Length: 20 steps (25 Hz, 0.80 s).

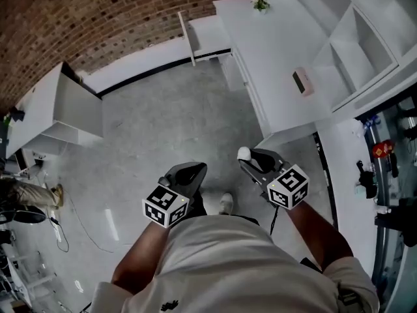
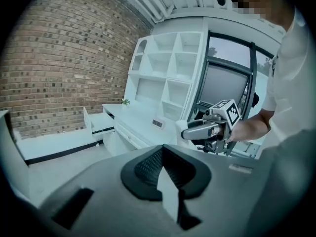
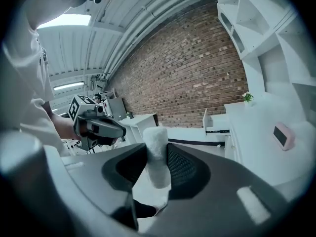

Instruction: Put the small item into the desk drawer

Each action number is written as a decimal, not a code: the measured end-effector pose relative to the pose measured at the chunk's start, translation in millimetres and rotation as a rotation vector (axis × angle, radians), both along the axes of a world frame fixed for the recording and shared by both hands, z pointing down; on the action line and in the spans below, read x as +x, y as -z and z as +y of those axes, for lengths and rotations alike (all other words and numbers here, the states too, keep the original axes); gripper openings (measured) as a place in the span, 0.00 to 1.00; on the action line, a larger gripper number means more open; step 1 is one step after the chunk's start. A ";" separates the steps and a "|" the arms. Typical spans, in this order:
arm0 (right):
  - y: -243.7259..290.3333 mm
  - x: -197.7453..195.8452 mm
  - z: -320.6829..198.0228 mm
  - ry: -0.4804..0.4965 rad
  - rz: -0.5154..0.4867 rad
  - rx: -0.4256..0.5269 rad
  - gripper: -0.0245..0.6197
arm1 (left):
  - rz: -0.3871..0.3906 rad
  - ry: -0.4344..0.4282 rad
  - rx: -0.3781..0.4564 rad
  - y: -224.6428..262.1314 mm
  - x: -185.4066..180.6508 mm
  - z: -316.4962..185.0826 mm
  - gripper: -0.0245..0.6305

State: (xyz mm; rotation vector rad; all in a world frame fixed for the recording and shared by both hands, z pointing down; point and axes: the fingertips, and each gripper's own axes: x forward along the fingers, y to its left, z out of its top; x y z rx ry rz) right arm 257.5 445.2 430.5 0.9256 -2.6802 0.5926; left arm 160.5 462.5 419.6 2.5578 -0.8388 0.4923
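Drawer [image 1: 211, 36] open; item [image 3: 157, 157] in right tool [image 1: 248, 156]

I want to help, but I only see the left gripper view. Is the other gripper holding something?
Observer: Yes. The right gripper view shows the right gripper closed on a small white fuzzy roll, which stands upright between its jaws.
Operator: What colour is that little thing up there?
Observer: The box on the desk is pink in the right gripper view.
Operator: Is anybody else there?
Observer: The head view shows another person's leg and shoe at its far left edge.
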 end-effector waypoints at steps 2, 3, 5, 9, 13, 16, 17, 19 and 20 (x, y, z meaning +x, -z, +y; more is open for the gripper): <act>-2.4 -1.4 -13.1 -0.014 -0.007 -0.017 0.26 | 0.005 -0.003 0.003 1.0 -2.8 -13.4 0.05; -2.8 -3.4 -20.2 -0.022 -0.013 -0.023 0.26 | 0.008 -0.006 0.005 1.4 -5.3 -20.6 0.05; -2.5 -8.5 -36.7 -0.037 -0.015 -0.022 0.26 | 0.014 -0.016 0.009 1.3 -11.1 -37.3 0.05; -2.7 -14.7 -72.8 -0.066 -0.002 -0.023 0.26 | 0.029 -0.052 0.016 -2.3 -17.3 -77.4 0.05; -3.1 -25.5 -116.5 -0.094 0.025 -0.033 0.26 | 0.040 -0.091 0.039 2.0 -27.7 -129.0 0.05; -2.3 -40.8 -156.8 -0.108 0.045 -0.037 0.26 | 0.051 -0.108 0.049 6.4 -41.5 -169.7 0.05; -1.1 -48.3 -170.2 -0.112 0.052 -0.035 0.26 | 0.052 -0.115 0.050 7.7 -48.1 -181.9 0.05; 2.2 -64.9 -196.8 -0.116 0.062 -0.030 0.26 | 0.045 -0.129 0.054 9.7 -65.0 -205.3 0.05; 4.2 -72.9 -210.3 -0.118 0.065 -0.028 0.26 | 0.038 -0.134 0.059 10.7 -74.4 -217.7 0.05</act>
